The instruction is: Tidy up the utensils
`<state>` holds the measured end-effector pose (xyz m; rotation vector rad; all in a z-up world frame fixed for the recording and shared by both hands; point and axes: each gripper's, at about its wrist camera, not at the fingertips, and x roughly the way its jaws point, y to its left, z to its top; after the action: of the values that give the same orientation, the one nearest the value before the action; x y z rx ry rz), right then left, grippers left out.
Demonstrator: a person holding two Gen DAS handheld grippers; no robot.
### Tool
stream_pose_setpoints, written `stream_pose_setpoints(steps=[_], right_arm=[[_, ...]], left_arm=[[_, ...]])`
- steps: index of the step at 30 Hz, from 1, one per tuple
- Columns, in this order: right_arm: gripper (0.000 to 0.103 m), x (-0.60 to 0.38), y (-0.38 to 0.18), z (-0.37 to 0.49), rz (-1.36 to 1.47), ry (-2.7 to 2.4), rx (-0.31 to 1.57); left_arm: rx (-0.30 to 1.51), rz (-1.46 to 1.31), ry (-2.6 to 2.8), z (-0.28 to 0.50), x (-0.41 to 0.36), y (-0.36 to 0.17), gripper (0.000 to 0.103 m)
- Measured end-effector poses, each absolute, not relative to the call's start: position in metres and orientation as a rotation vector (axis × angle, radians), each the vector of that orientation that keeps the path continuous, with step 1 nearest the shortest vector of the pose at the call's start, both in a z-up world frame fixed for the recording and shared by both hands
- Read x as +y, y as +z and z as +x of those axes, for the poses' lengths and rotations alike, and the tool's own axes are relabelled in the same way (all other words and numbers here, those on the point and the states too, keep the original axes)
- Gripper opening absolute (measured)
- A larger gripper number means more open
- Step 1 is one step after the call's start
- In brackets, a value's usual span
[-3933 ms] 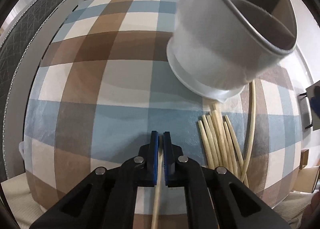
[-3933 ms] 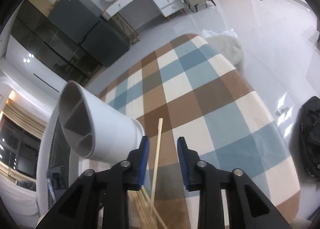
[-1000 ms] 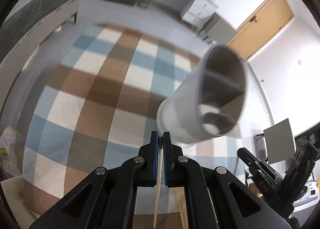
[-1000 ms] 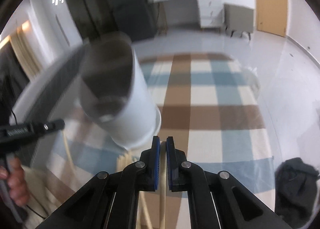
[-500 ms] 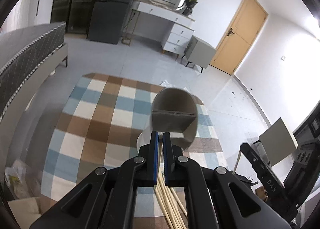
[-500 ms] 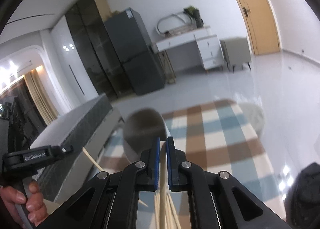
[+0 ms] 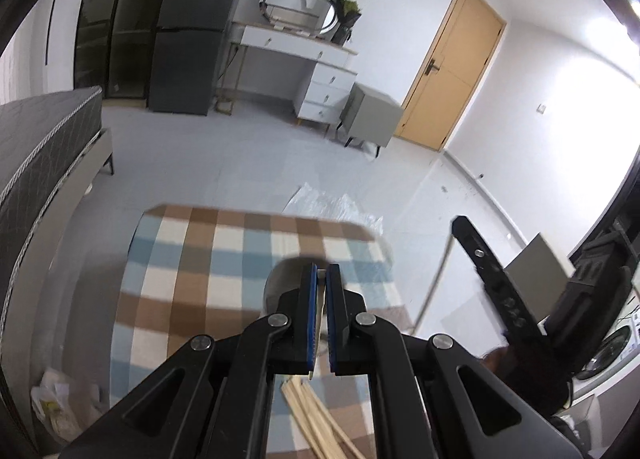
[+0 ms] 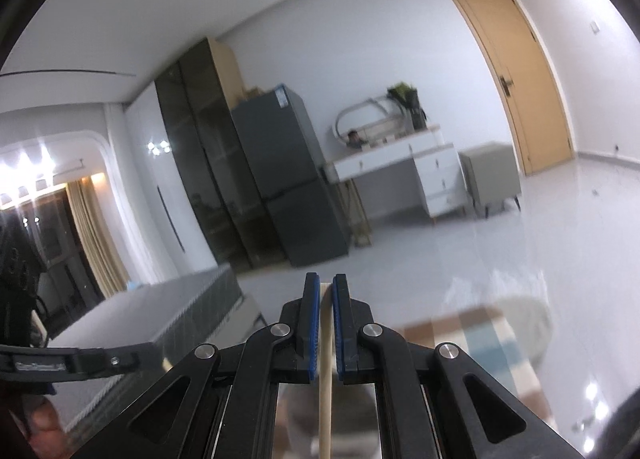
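My left gripper [image 7: 321, 275] is shut on a thin pale chopstick [image 7: 319, 323] that runs back between its blue pads. Right under its tips the white utensil holder [image 7: 282, 283] stands on the checked tablecloth [image 7: 192, 283], blurred and partly hidden. A loose bundle of chopsticks [image 7: 316, 419] lies on the cloth nearer me. My right gripper [image 8: 326, 283] is shut on another chopstick [image 8: 325, 371], high above the table and pointing nearly level into the room; the holder [image 8: 356, 419] shows dimly beneath it. From the left wrist view, the right gripper [image 7: 492, 287] appears at the right, its chopstick [image 7: 432, 287] hanging below.
A grey bed [image 7: 36, 147] runs along the left of the table. Beyond are dark cabinets [image 7: 132, 19], a white desk [image 7: 300, 55], a grey nightstand [image 7: 370, 119] and a wooden door [image 7: 452, 67]. A hand [image 8: 40, 419] holds the left gripper's handle [image 8: 60, 365].
Both grippers have risen well above the table, each still shut on its chopstick. The holder has shrunk to a small shape under the fingers, and the right view has tipped up toward the room.
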<state>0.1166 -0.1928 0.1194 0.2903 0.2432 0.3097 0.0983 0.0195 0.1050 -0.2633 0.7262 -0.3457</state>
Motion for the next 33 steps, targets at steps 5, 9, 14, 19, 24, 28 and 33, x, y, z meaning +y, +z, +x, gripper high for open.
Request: stream_pose_setpoints(steps=[5, 9, 14, 19, 24, 28, 33], right_arm=[[0.006, -0.183, 0.135, 0.151, 0.291, 0.305, 0.17], [0.006, -0.17, 0.129, 0.181, 0.267, 0.295, 0.132], [0.006, -0.161, 0.108, 0.2, 0.268, 0.282, 0.131], [0.006, -0.156, 0.081, 0.213, 0.295, 0.263, 0.135], [0.006, -0.16, 0.068, 0.21, 0.301, 0.26, 0.132], [0.006, -0.163, 0.069, 0.201, 0.272, 0.262, 0.122], [0.006, -0.16, 0.071, 0.188, 0.229, 0.288, 0.131]], left_arm=[[0.679, -0.256, -0.351, 0.124, 0.021, 0.127, 0.0], [0.663, -0.253, -0.356, 0.152, 0.021, 0.131, 0.0], [0.655, -0.237, -0.353, 0.178, 0.022, 0.123, 0.0], [0.692, -0.216, -0.349, 0.196, 0.02, 0.101, 0.0], [0.721, -0.249, -0.365, 0.204, 0.022, 0.081, 0.0], [0.753, -0.27, -0.379, 0.202, 0.02, 0.071, 0.0], [0.755, -0.27, -0.395, 0.197, 0.013, 0.074, 0.0]])
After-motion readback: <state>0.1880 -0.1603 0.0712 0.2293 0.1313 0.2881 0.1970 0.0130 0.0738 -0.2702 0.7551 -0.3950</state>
